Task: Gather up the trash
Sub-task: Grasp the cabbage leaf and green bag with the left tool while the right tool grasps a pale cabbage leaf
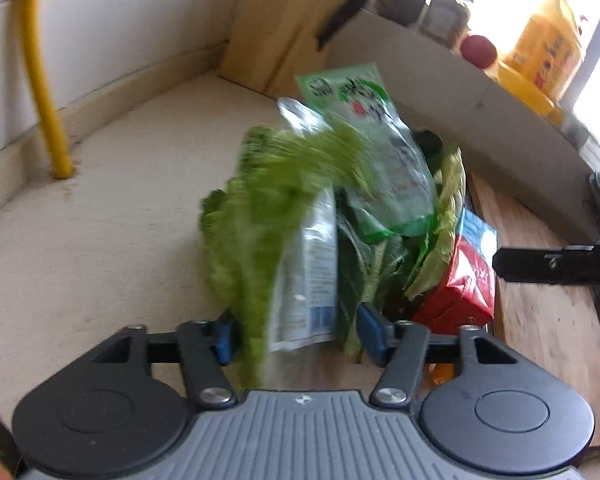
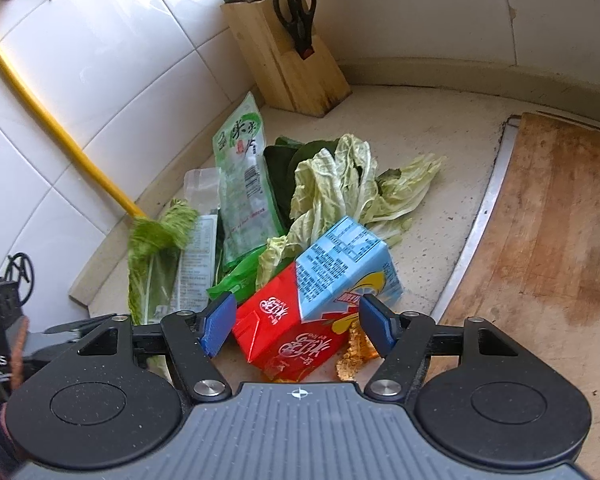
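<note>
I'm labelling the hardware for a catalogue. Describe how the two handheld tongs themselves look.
The two match. The left tongs and right tongs each have blue ribbed pads on black angular linkage arms with silver pivot bolts. Behind sit two round black discs flanking a grey ribbed body that bears a small white crosshair mark. No cables show on either.

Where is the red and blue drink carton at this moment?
In the right wrist view the red and blue drink carton lies on the counter between the open right gripper fingers, beside the pale cabbage leaves.
</note>
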Demonstrator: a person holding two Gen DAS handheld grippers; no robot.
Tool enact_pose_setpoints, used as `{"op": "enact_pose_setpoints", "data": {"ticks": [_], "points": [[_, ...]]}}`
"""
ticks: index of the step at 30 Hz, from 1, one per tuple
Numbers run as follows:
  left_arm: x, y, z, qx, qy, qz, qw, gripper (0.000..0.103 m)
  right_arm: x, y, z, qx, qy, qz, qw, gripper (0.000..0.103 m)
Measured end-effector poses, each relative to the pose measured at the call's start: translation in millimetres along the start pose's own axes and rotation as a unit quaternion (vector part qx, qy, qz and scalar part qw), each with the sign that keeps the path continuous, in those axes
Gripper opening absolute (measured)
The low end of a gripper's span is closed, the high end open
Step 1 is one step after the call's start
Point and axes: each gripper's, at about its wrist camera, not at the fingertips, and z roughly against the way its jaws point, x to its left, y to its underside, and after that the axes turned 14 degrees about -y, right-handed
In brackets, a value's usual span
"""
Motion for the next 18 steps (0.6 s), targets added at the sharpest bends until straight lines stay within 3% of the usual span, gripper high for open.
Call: {"op": "enact_pose_setpoints", "data": {"ticks": [4,5,6,8,9,18], "points": [[-3,-8,-7,-0.01,-0.003,0.012,0.9999,0.062,-3,0,4,-0.007,0.007,-0.005,1.0,0.074],[-1,-11,-9,-0.013,-0.003,0.02,0.9997,0.058,-4,0,4,-0.007,0.009,-0.006,1.0,0.074],[0,-12,-11,-0.015,-0.005,0.029,0.9995,0.053,-5,-1,4,-0.007,0.01,-0.008,1.0,0.074],[4,-14,-9,-0.017,-0.009,0.038,0.9991,0.017,-6,-1,5,-0.009,0.013,-0.01,1.0,0.074],[7,-15,-9,-0.014,-0.005,0.039,0.9991,0.014,-6,-2,6,-0.01,0.014,-0.01,1.0,0.074],[47,-17,15,-0.014,0.05,0.121,0.9914,0.012,-15,-26,0,-0.027,0.025,0.0,0.999,0.075]]}}
